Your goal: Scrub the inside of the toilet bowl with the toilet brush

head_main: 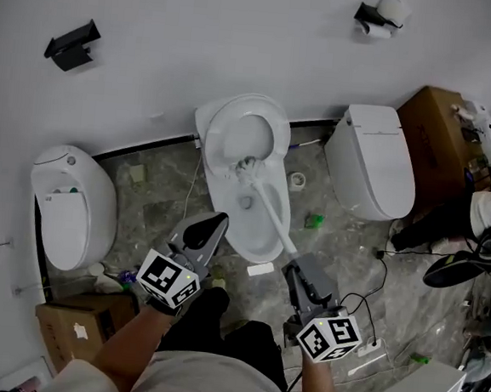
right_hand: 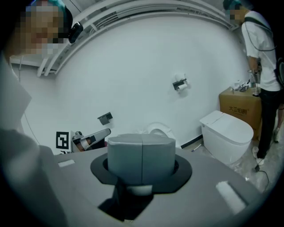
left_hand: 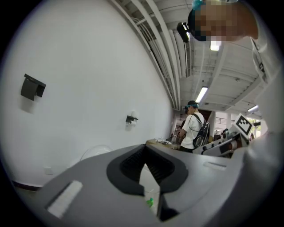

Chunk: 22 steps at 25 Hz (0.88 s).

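Dark Chinese characters on the cardboard box's [right_hand: 233, 106] side, none clearly legible.

Workshop-like test room, three toilets [head_main: 247, 174] along white wall [head_main: 199, 42], cardboard box [head_main: 436, 122]

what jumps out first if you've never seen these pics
The open toilet against the white wall, with a white toilet brush reaching into its bowl from the right gripper, whose fingers are shut on the handle. Closed toilets flank it at left and right, and the left gripper hovers empty.
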Available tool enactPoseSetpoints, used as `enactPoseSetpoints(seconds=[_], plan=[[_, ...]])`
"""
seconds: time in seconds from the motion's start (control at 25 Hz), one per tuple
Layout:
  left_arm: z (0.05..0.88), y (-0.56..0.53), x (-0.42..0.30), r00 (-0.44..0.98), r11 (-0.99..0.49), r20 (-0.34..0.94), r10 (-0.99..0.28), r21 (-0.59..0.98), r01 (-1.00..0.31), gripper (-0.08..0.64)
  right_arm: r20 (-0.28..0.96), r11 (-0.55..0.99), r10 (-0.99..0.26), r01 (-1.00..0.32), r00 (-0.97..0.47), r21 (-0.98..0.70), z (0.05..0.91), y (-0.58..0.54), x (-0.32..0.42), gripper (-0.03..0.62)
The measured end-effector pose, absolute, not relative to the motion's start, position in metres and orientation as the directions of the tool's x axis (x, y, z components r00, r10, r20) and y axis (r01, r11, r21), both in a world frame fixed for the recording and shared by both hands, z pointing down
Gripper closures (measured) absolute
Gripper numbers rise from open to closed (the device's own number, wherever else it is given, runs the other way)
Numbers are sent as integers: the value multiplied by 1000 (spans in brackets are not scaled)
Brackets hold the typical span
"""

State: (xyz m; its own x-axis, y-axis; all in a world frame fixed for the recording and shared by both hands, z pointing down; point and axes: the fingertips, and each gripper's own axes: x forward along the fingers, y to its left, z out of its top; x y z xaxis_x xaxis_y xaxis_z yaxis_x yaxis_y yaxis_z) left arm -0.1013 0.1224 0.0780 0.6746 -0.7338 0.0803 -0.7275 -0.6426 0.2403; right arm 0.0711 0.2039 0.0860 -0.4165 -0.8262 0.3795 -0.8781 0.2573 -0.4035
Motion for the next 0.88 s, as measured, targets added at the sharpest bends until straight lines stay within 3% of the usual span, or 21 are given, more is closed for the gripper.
enactPoseSetpoints(seconds=[0.36,0.88], plan=[[179,89,-120,661,-594,192,-725,309,-742,555,535,179,-740,-887,-407,-426,203,175,62,430],[346,47,-92,649,-546,333,-685,355,-759,557,671,130,-564,-854,-481,-504,400,123,74,431]])
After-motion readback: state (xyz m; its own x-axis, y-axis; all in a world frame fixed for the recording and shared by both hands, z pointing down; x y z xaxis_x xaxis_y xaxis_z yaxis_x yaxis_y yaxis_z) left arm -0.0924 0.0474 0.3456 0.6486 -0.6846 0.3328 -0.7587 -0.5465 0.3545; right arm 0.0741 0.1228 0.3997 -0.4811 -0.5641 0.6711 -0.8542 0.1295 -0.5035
